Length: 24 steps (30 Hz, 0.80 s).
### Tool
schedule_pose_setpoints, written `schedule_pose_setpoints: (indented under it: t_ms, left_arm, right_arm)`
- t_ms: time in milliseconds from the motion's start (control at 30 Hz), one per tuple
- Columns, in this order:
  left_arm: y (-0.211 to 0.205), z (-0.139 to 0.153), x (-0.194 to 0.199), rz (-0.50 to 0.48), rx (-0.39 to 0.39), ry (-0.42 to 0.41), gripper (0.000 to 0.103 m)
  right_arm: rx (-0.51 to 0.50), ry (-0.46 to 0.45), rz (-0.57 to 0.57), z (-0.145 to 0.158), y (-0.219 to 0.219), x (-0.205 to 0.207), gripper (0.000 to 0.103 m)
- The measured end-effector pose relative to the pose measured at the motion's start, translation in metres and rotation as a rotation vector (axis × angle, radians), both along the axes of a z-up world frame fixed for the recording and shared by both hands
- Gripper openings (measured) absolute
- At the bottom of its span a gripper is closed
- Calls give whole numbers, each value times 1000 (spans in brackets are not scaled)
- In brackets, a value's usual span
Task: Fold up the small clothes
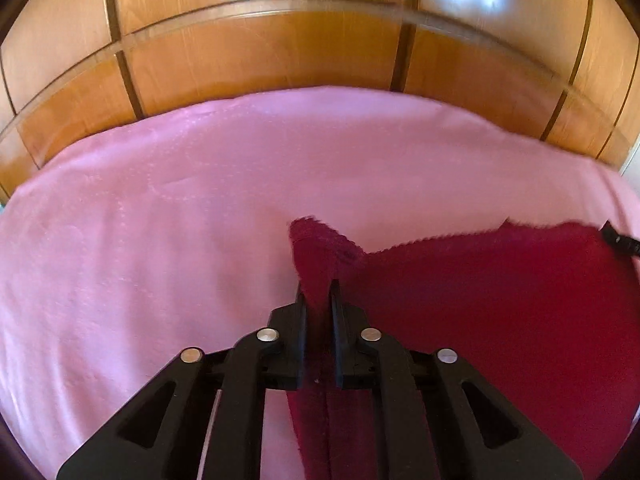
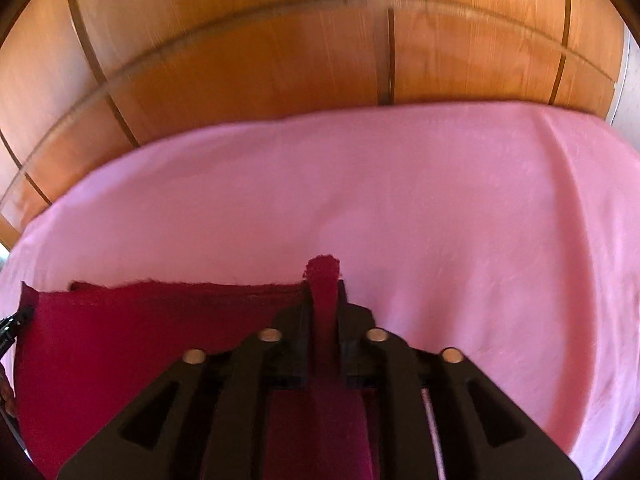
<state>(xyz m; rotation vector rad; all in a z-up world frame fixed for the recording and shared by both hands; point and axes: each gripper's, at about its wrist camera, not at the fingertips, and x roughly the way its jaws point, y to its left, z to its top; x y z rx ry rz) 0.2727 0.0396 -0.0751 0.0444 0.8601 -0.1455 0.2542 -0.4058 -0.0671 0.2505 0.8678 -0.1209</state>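
Note:
A dark red garment (image 1: pixel 500 300) lies spread on a pink sheet (image 1: pixel 160 240). My left gripper (image 1: pixel 318 286) is shut on its left corner, and a tuft of cloth stands up past the fingertips. In the right wrist view the same garment (image 2: pixel 160 320) stretches to the left. My right gripper (image 2: pixel 324 284) is shut on its right corner, with a fold of cloth filling the narrow gap between the fingers. The garment's far edge runs straight between the two grips. A black tip of the right gripper (image 1: pixel 622 240) shows at the frame's right edge.
The pink sheet (image 2: pixel 440 220) covers a bed and has soft creases at the right. Behind it stands a wooden wardrobe front (image 1: pixel 280 52) with dark panel lines. A black tip of the left gripper (image 2: pixel 16 320) shows at the left edge.

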Motion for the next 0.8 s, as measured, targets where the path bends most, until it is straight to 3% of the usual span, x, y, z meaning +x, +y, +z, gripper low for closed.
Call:
schedule_pose_setpoints:
  t_ms: [67, 133, 300, 433, 500, 600, 767, 800]
  left_arm:
    - [7, 5, -4, 14, -9, -3, 30]
    - [21, 12, -14, 40, -66, -10, 41]
    - [54, 13, -62, 32, -181, -7, 42]
    - [68, 5, -111, -21, -254, 16, 42]
    - [79, 2, -136, -47, -320, 31, 53]
    - [87, -2, -171, -88, -423, 41, 59]
    - [72, -14, -204, -170, -430, 63, 59]
    - [67, -19, -203, -167, -413, 64, 59]
  right_arm:
    - [25, -35, -1, 8, -7, -9, 48]
    - [49, -75, 10, 21, -13, -28, 58]
    - [150, -109, 73, 32, -22, -89, 61]
    - [227, -90, 107, 21, -25, -138, 62]
    - [253, -72, 118, 13, -22, -165, 63]
    - [298, -41, 121, -3, -19, -198, 69]
    - [357, -39, 89, -23, -14, -225, 69]
    - [370, -46, 82, -23, -15, -224, 62]
